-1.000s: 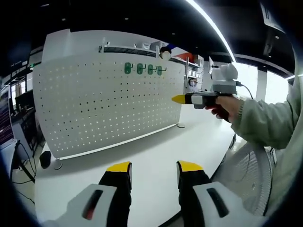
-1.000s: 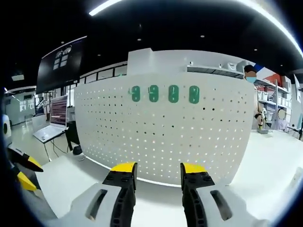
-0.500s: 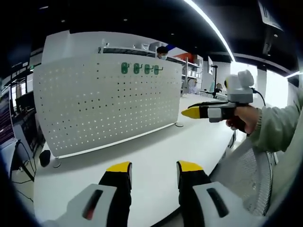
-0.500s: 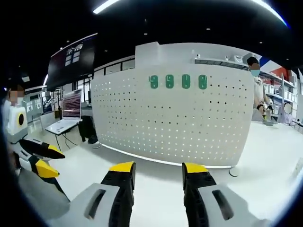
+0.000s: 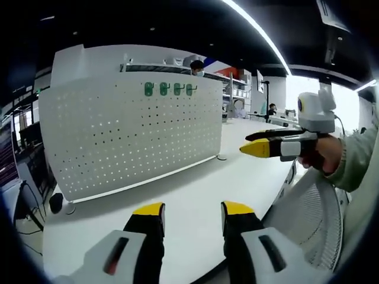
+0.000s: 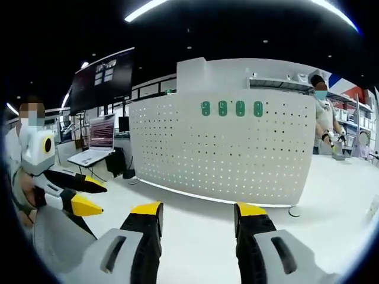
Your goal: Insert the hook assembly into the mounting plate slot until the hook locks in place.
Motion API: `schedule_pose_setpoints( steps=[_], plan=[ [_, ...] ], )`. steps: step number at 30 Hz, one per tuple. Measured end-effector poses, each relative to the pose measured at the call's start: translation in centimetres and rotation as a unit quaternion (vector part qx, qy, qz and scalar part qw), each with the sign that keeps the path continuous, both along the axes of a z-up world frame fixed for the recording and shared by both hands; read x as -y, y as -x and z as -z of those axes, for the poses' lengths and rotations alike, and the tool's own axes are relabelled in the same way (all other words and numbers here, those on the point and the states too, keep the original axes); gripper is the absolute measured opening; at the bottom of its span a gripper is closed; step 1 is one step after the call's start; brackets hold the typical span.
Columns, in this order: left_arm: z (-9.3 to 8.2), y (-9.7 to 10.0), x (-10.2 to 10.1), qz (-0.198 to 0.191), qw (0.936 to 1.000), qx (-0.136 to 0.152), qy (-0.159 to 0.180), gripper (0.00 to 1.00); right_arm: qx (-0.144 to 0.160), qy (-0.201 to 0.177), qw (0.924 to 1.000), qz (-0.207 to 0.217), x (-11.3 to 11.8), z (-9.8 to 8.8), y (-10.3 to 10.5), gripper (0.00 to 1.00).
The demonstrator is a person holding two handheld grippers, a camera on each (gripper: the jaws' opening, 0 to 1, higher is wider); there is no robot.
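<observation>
Hooks (image 6: pixel 231 108) on pegboard (image 6: pixel 225 154), well beyond both grippers.

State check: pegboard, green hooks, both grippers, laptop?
Pegboard: upright on the white table.
Green hooks: four in a row, mounted along the pegboard's top.
Left gripper: open, empty, apart from the pegboard.
Right gripper: open, empty, apart from the pegboard.
Laptop: lid open, screen lit.
</observation>
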State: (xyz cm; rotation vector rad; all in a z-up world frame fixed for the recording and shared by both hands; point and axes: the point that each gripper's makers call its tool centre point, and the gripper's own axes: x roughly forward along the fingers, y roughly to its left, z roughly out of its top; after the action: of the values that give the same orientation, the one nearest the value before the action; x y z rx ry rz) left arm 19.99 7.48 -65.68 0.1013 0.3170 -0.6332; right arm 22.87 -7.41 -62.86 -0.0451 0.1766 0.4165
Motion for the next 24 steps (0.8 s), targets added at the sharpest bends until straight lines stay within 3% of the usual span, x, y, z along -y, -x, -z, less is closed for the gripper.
schedule_pose_setpoints(
  steps=[9,16,24],
  plan=[
    [-1.1,0.1,0.0,-0.005,0.9991,0.042,-0.008,0.42,0.039,-0.014,0.9989,-0.019,-0.9,-1.2,1.6,0.52],
    [-2.2,0.3,0.1,-0.006,0.9974,0.071,0.008,0.47,0.074,-0.034,0.9964,-0.02,-1.2,-2.6,2.2,0.59],
    [-2.9,0.3,-0.2,-0.014,0.9963,0.081,0.024,0.5,0.081,-0.049,0.9953,-0.018,-1.4,-3.2,2.3,0.63]
  ],
)
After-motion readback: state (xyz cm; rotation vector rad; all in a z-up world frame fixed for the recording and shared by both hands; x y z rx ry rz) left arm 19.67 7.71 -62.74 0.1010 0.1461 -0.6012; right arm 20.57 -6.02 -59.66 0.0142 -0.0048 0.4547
